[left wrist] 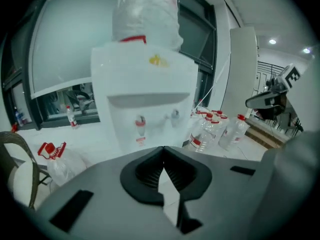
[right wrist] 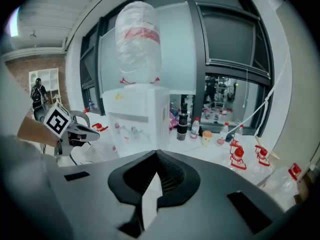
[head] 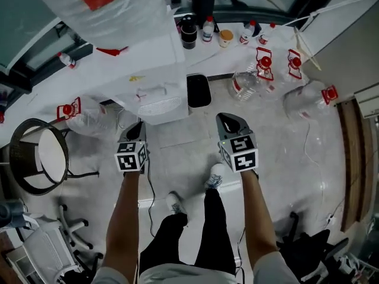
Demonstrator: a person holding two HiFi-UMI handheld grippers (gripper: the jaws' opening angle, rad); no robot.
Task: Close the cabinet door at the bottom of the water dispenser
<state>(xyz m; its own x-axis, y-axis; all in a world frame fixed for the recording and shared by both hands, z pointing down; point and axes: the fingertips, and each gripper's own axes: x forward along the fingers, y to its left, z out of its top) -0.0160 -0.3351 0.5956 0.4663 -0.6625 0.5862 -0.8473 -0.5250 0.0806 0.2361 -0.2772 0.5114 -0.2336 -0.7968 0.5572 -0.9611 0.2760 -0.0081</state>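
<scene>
water dispenser (head: 155, 76) at the floor's far edge under the windows; we cannot see its bottom cabinet door | our left gripper (head: 136, 128) just before it, jaws pressed together, empty | our right gripper (head: 230, 122) alongside, jaws together, empty | water bottles (head: 260, 70) further right

Remote feed, dispenser corner: my left hand-held gripper (left wrist: 162, 151), its jaws pressed together with nothing between them, faces the white water dispenser (left wrist: 145, 94). A plastic-wrapped bottle (left wrist: 145, 14) stands on the dispenser's top, and a red tap (left wrist: 140, 122) and a second tap (left wrist: 175, 115) show on its front. Red-capped bottles (left wrist: 215, 129) cluster on the floor (left wrist: 97, 143) just right of it. A clear jug with a red handle (left wrist: 57, 161) sits to the left. My right hand-held gripper (left wrist: 256, 102) hangs at far right.
</scene>
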